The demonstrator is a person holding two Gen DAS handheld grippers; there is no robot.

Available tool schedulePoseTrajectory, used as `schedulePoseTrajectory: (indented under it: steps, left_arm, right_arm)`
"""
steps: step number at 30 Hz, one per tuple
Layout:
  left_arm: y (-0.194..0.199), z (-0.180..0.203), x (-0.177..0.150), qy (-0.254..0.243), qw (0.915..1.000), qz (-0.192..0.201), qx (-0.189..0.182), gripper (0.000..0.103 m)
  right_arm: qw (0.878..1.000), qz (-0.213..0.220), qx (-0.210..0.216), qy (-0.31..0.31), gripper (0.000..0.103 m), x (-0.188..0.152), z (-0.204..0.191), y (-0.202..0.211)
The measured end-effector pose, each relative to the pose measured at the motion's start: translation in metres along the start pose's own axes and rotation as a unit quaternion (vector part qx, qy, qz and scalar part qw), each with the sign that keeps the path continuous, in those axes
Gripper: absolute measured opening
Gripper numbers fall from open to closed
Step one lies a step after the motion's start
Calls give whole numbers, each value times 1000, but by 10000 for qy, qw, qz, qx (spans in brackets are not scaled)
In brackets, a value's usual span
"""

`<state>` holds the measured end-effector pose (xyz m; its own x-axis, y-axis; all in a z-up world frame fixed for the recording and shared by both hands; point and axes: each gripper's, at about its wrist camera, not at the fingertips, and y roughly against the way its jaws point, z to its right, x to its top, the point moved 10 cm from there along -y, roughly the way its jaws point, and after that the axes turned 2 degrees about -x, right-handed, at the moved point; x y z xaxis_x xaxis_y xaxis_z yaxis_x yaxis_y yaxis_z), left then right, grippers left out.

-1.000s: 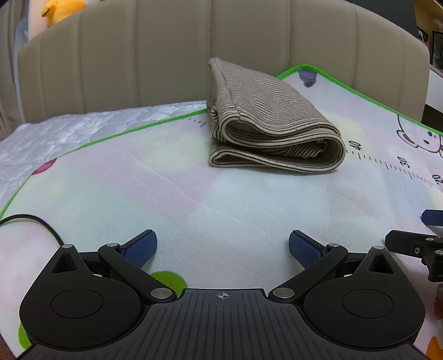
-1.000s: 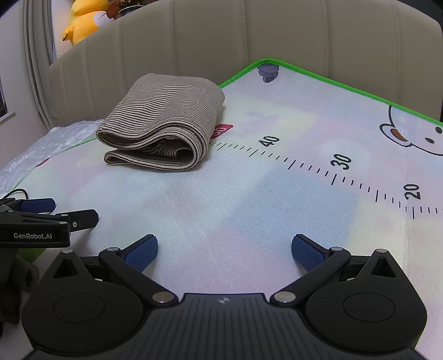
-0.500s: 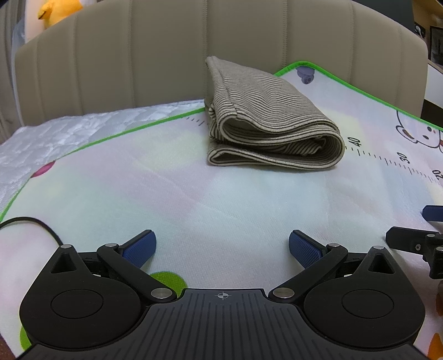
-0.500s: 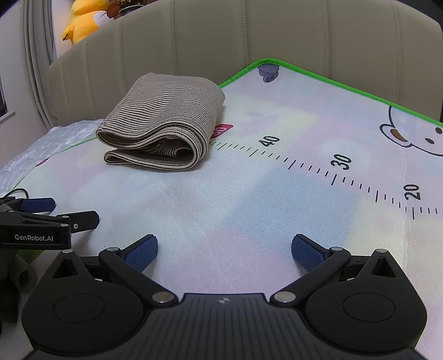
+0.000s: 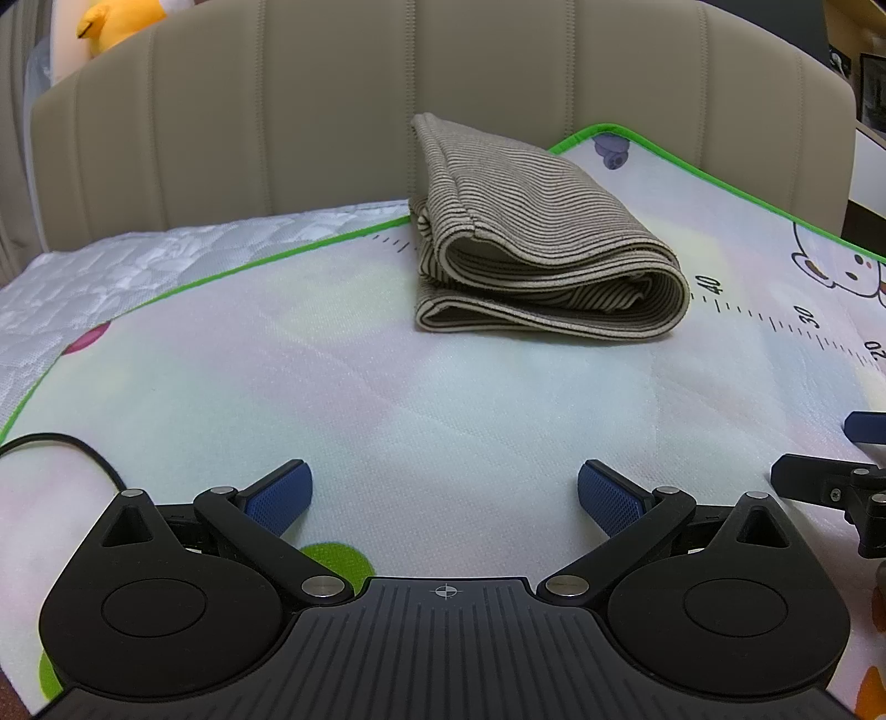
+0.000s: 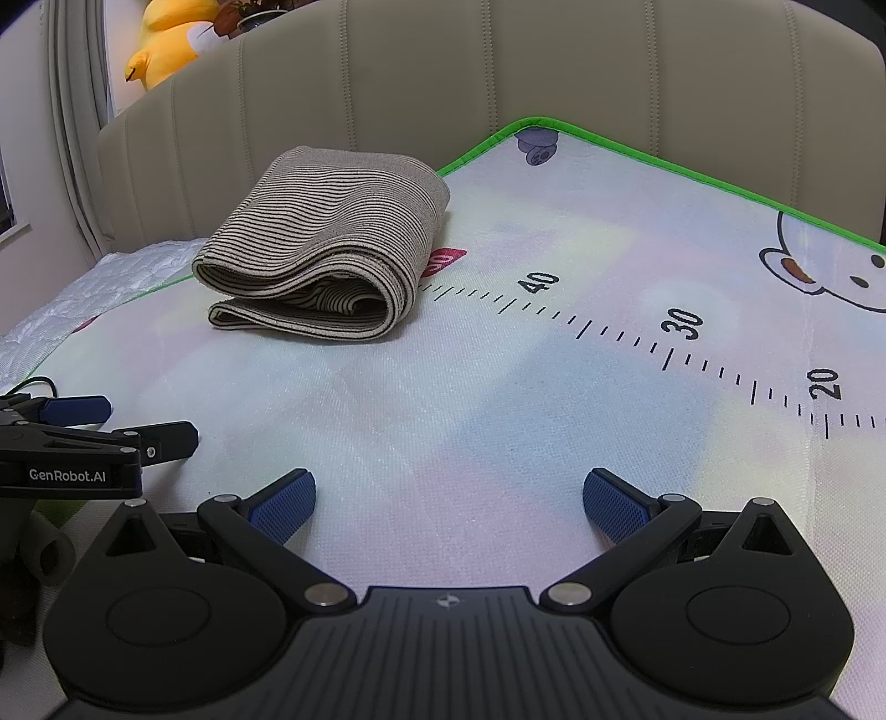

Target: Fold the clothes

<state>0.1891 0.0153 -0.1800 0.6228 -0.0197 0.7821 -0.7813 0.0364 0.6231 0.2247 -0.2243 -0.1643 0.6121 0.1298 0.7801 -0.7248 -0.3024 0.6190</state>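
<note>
A beige, dark-striped garment [image 5: 531,243] [image 6: 332,260] lies folded in a thick bundle on the pastel play mat [image 5: 387,387] [image 6: 526,399], near its far green-edged corner. My left gripper [image 5: 443,493] is open, low over the mat, well short of the garment, nothing between its blue pads. My right gripper [image 6: 448,498] is open too, just as far back, with the garment ahead to its left. Each gripper shows at the edge of the other's view: the right one [image 5: 841,476], the left one [image 6: 105,426].
A padded beige headboard [image 5: 443,99] [image 6: 498,72] rises behind the mat. White quilted bedding [image 5: 138,266] lies to the left of the mat. A black cable [image 5: 61,448] curls at the mat's left edge. A yellow plush toy [image 6: 166,39] sits behind the headboard.
The left wrist view has dipped slightly, so the garment sits a bit higher in it. The right gripper has not moved. Both stay open.
</note>
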Motion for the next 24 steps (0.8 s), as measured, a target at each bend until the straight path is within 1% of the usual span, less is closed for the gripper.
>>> schedulePoseTrajectory:
  steps: [24]
  left_arm:
    - [1, 0, 0, -10, 10000, 17, -1, 103]
  right_arm:
    - [10000, 11, -30, 34, 103, 0, -1, 0]
